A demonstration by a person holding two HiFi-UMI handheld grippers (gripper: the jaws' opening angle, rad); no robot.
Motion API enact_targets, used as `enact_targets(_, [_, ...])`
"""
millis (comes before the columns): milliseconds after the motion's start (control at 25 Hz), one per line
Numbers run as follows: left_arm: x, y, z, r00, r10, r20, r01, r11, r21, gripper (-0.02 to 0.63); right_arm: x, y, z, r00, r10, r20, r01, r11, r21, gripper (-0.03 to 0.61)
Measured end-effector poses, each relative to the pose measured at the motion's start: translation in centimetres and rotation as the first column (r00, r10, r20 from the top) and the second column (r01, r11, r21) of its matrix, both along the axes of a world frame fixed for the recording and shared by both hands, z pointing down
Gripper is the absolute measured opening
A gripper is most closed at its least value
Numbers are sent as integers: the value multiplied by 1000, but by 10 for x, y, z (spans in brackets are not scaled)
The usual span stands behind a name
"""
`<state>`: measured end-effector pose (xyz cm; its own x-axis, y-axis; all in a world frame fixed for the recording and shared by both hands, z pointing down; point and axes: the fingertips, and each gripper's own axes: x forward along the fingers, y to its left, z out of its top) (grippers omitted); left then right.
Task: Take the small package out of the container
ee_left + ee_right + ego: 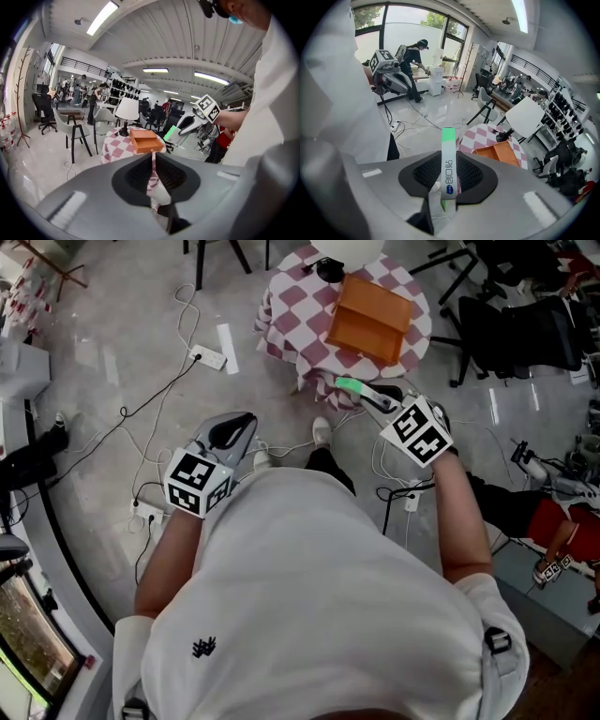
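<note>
Small package (pixel 448 164): a flat white strip with a green end, sitting edge-on between the pads of the right tongs and being carried in the air, outside the container and off the near edge of the surface.
Right tongs (pixel 447 183): pinching the package at its lower part, the jaws standing only as far apart as the strip is thick, the green end poking out forward.
Left tongs (pixel 152 174): pressing almost together with just a thin slit showing between the pads, gripping nothing, and hanging well apart from the surface.
Container (pixel 370 317): an open orange box, resting on the checkered surface (pixel 291 296).
Head view: showing the package (pixel 352 385) at the tip of the right tongs (pixel 367 396), over the floor (pixel 122 352) just short of the tablecloth, and the left tongs (pixel 244 420) lower and to the left, above a power strip (pixel 208 357) and loose cables.
Right gripper view: alone showing the dark print and blue mark on the strip.
Left gripper view: alone catching the package (pixel 171 133) from the side, plus a white lamp (pixel 126 108) standing behind the container (pixel 145 140).
</note>
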<state>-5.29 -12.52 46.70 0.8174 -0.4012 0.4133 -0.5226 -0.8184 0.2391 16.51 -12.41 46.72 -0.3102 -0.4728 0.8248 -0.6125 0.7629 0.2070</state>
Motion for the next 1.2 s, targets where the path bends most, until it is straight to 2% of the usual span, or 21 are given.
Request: enact_targets(1200, [-7,-6,4,1000,-21,-5,21,1000,-11,78,-10,5,5,1000,-19,8,19,999,-40,94])
